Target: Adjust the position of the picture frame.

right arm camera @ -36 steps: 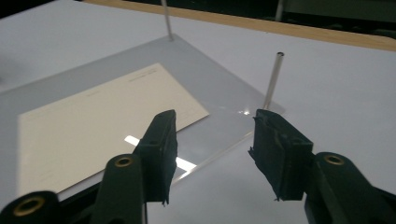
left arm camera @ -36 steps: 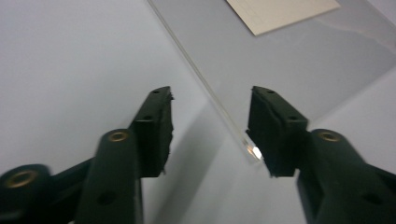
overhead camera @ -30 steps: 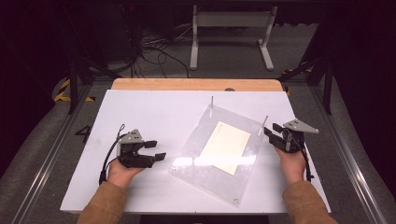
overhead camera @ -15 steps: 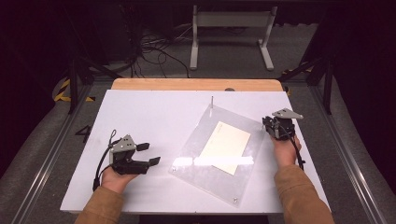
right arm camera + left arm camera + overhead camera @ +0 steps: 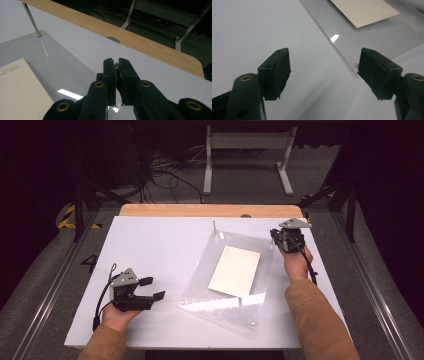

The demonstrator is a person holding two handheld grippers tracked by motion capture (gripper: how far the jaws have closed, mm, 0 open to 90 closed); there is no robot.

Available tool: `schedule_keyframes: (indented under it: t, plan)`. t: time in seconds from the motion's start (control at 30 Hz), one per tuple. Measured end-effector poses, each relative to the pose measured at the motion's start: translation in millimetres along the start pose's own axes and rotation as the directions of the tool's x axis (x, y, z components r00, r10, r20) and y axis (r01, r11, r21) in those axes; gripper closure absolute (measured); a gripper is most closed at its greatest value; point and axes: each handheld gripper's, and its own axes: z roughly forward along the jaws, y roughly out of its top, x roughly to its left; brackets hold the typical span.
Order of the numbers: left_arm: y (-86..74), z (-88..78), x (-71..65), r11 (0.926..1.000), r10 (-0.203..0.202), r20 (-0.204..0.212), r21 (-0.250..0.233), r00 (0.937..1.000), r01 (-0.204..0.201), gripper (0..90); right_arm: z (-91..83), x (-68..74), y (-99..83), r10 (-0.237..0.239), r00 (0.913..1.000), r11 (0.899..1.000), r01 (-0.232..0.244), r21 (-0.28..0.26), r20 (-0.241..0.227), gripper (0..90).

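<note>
- since the earlier frames, right gripper [image 5: 278, 236] has slid up the table's right side to the far right corner of the plate [image 5: 235, 300], and its jaws have just been closing; left gripper [image 5: 152, 288] has drifted a little left and nearer the person, well apart from the plate.
- high view: clear plate lies askew on the white table [image 5: 150, 240], right of centre, with a cream card [image 5: 235, 271] on its middle. a thin upright pin [image 5: 215, 226] stands at the plate's far left corner. right gripper sits at the far right corner, where a second pin stood in the earlier frames; the pin itself is too small to tell here. left gripper rests low over bare table, jaws pointing toward the plate's near left edge.
- left gripper view: jaws stand wide apart with nothing between them; the plate's edge [image 5: 342, 53] runs ahead, its corner just beside the right-hand pad, card [image 5: 364, 11] beyond.
- right gripper view: jaws are pressed nearly together on a small metal pin tip [image 5: 116, 65] showing between the pads at their top. plate [image 5: 62, 72] and card [image 5: 20, 85] lie to the left, the other pin [image 5: 31, 18] rising at the far corner, wooden edge [image 5: 140, 42] beyond.
</note>
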Motion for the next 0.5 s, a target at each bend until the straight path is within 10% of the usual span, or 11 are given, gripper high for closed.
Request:
schedule_keyframes:
  t: [0.5]
  plan:
    - [-12.0, -5.5, -6.6, 0.9996, -0.013, 0.013, 0.024, 0.9998, 0.013, 26.0, 59.4, 35.3, 46.8, -0.077, 0.9931, 0.996, 0.08, 0.04, -0.088, 84.2]
